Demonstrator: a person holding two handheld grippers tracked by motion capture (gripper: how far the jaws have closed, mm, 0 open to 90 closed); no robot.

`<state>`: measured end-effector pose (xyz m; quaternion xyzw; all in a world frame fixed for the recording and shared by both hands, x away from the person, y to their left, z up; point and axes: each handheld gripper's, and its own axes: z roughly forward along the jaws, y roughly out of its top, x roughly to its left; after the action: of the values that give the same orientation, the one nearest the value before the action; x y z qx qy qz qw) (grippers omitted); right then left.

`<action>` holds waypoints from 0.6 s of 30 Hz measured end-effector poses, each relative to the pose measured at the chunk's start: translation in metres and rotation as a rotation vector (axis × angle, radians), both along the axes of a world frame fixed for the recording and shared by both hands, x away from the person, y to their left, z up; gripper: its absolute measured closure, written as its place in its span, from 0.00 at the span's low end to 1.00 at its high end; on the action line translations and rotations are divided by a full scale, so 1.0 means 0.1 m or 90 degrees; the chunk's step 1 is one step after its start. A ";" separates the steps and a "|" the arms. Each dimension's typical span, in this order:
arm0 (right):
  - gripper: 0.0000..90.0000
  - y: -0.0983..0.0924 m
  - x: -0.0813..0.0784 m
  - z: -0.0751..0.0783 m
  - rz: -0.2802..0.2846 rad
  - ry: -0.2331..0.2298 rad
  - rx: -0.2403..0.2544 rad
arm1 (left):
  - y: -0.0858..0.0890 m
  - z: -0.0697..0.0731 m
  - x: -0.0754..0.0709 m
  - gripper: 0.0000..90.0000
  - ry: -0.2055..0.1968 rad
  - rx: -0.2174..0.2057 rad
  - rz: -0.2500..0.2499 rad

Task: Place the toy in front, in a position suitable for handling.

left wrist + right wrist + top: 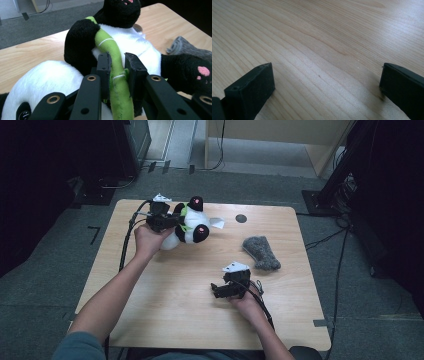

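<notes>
Right gripper (216,291) is resting near the table's near right edge, jaws standing wide with only bare wood between them, as the right gripper view is showing. Wooden table (170,310) is presenting a pale, smooth grain, with rounded corners. Farther in, a grey fuzzy cloth (261,252) is lying toward the right edge, well apart from either gripper. Left gripper (118,67) is working at the far left corner, jaws clamping narrowly on the green bamboo stalk (113,53) that the plush panda (190,226) is hugging. The panda is hanging at that corner, seemingly just off the table.

Judgement: the panda is looking light, soft and compressible, not fragile; the stalk is giving a thin, firm handle, though the body is likely swinging from it. A grip on a limb or the body would be steadier.

Beyond the far edge, grey carpet, trailing cables and dark equipment stands are surrounding the table.
</notes>
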<state>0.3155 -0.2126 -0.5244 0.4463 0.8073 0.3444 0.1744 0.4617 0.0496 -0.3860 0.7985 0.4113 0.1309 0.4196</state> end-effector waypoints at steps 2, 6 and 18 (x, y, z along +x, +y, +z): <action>0.00 0.00 -0.01 0.00 -0.008 -0.001 0.000 | -0.01 0.01 -0.04 0.84 0.002 -0.003 -0.002; 0.00 0.00 0.00 0.00 -0.010 0.001 -0.002 | -0.06 0.05 -0.17 0.84 0.001 -0.019 -0.008; 0.16 -0.05 0.00 0.06 -0.001 0.009 0.029 | -0.22 0.04 -0.61 0.84 0.003 -0.037 -0.040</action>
<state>0.3153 -0.2171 -0.5180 0.4532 0.8003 0.3592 0.1585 0.4004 0.0279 -0.3816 0.7989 0.3907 0.1038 0.4453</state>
